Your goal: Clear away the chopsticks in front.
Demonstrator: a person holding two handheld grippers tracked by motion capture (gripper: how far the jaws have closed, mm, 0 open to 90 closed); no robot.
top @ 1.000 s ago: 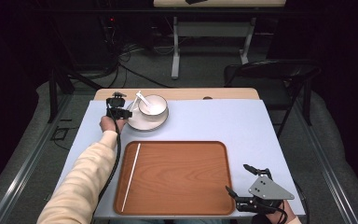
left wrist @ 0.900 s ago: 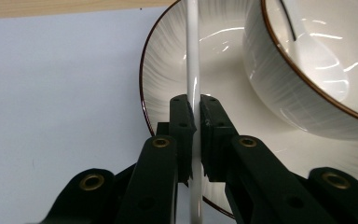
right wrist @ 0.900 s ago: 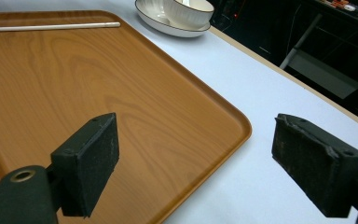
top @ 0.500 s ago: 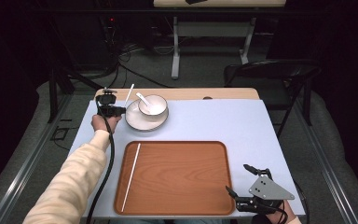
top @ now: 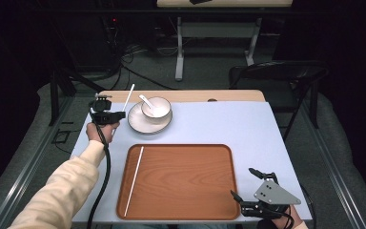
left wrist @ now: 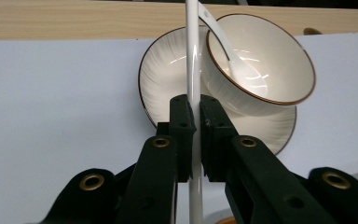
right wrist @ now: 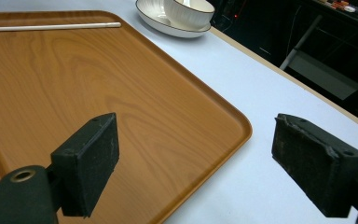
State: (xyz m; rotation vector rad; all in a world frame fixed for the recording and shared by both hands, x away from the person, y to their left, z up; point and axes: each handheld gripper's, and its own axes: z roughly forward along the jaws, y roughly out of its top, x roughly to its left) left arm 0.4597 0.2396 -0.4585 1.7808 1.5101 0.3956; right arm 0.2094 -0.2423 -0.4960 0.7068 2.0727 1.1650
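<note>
- Clamping a thin white chopstick (left wrist: pixel 193 60), the left gripper (top: pixel 106 116) is held above the table's far left part, just left of the plate.
- Widely parted jaws are shown by the right gripper (top: pixel 253 191), resting at the near right corner, beside the tray.
- A second white chopstick (top: pixel 134 180) lies along the left side of the brown wooden tray (top: pixel 186 183).
- A white bowl (top: pixel 156 107) with a spoon (top: pixel 147 101) sits on a ribbed white plate (top: pixel 138 122).

So the white chopstick (top: pixel 128 97) is a thin, glossy, straight stick, pinched partway along its length between the two black jaws of the left tongs (left wrist: pixel 196 112) and lifted off the desk. From above it tilts up and away, just left of the plate (top: pixel 136 121) that carries the bowl (top: pixel 156 107). Its twin, the other chopstick (top: pixel 134 181), lies flat along the left edge of the wooden tray (top: pixel 186 181).
</note>
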